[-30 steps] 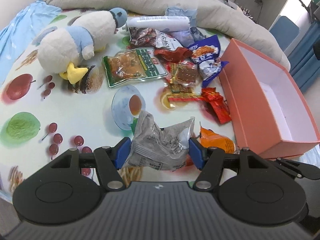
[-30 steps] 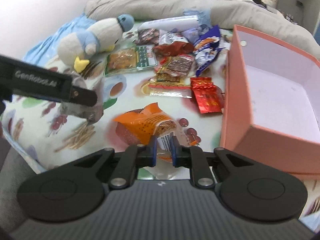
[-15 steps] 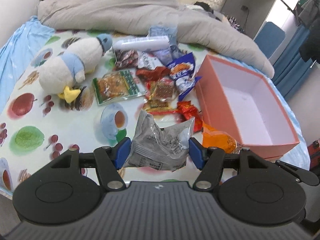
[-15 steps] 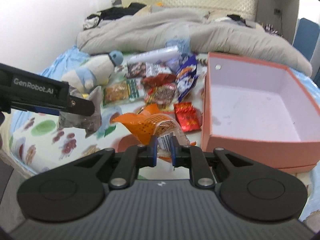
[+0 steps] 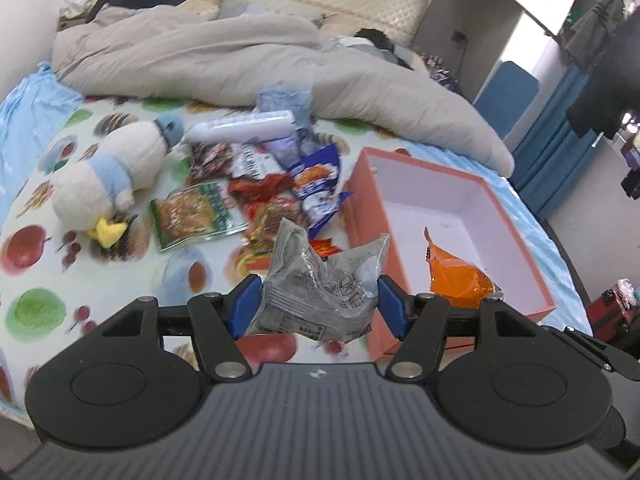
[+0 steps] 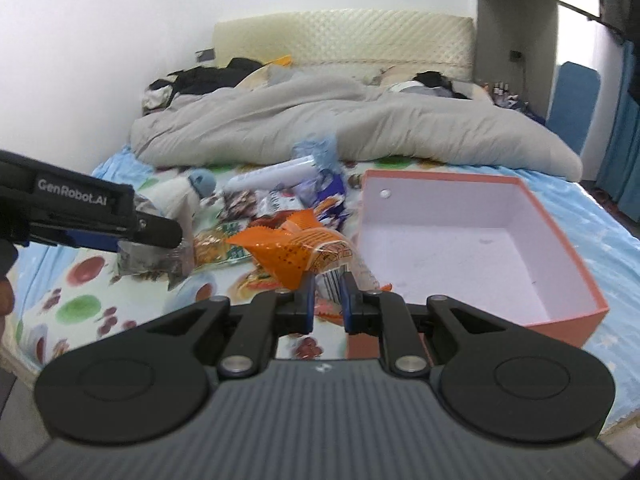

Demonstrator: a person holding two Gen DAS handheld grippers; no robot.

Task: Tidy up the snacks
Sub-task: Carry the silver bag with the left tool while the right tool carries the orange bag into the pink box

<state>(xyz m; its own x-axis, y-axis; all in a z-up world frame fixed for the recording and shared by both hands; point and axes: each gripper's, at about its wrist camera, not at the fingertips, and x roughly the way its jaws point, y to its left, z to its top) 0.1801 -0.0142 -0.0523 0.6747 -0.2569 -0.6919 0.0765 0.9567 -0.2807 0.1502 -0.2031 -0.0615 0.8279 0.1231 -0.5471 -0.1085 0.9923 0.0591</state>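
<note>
Presently, left gripper (image 5: 318, 306): blue fingers (image 5: 245, 306) spread fairly wide and pressed against both sides of a crumpled grey snack packet (image 5: 322, 284), which is held up off the bed.
Right gripper (image 6: 327, 300): fingers nearly together, pinching the clear sealed end of an orange snack packet (image 6: 298, 254); the packet's body sticks out forward and to the left, clear of the bed.
Orange packet in the left wrist view: it shows at the right, in front of the box's near wall.
Pink box (image 5: 516, 220): open-topped, pale inside, resting on the bed to the right of the snack pile; nothing can be made out inside it apart from small specks.
Snack pile (image 5: 276, 184): loose packets in red, blue, green and clear wrappers, lying on the fruit-print sheet (image 5: 36, 248) just left of the box.
Plush penguin (image 5: 108, 184): lying on its side, left of the pile.
White tube (image 5: 240, 130): lying behind the pile, near the grey duvet (image 5: 224, 60).
</note>
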